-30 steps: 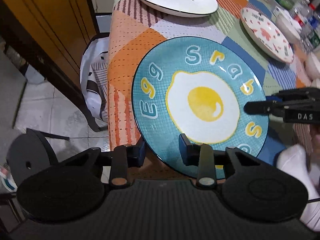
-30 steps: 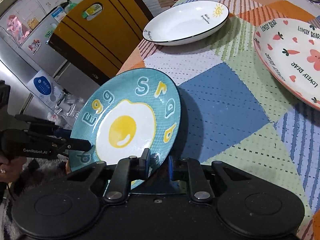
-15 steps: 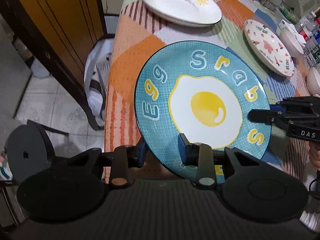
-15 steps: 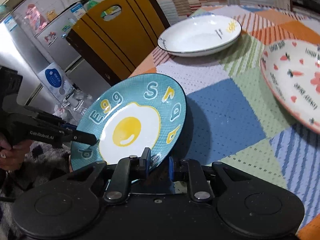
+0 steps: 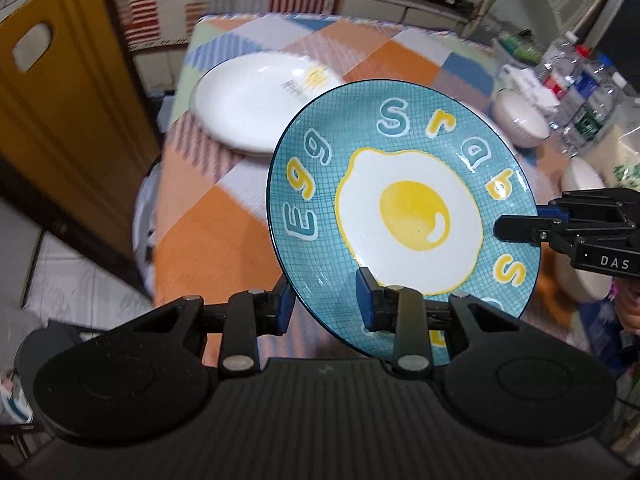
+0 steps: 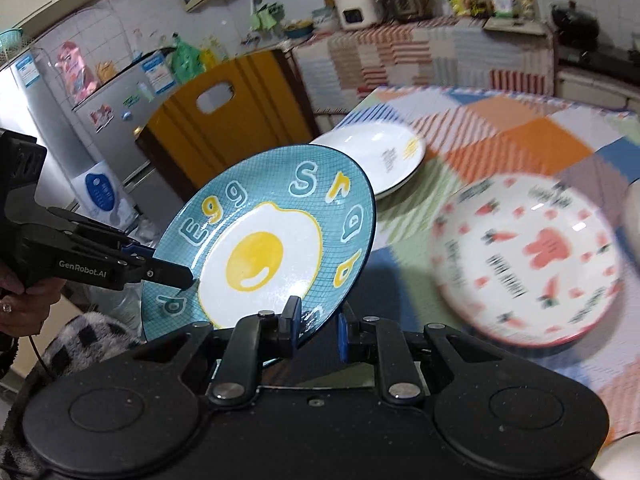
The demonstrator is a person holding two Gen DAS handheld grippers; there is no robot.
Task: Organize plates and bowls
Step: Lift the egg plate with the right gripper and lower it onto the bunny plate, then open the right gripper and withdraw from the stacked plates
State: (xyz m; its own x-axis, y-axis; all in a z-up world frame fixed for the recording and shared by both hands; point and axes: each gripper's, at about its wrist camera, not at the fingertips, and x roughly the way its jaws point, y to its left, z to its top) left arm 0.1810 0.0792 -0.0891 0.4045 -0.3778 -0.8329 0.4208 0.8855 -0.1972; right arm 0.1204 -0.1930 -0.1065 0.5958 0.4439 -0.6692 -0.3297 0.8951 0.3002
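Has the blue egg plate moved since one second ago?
Yes. The blue egg plate has gone up off the table, and its rim now overlaps the white plate behind it.

The blue plate (image 5: 404, 216) is the fun one: teal grid pattern, a fried egg painted in the middle, chunky letters spelling "Egg" round the rim. It's up off the tabletop (image 5: 248, 216), tilted, face toward the cameras, pinched at its near edge and its right edge. Behind it a white plate (image 5: 256, 100) with a dark rim and a little sun drawing lies flat on the patchwork cloth. To the right there's a blurry pink-rimmed plate (image 6: 528, 256) with carrots and a bunny, also flat. Two white bowls (image 5: 520, 120) sit over by the far right.
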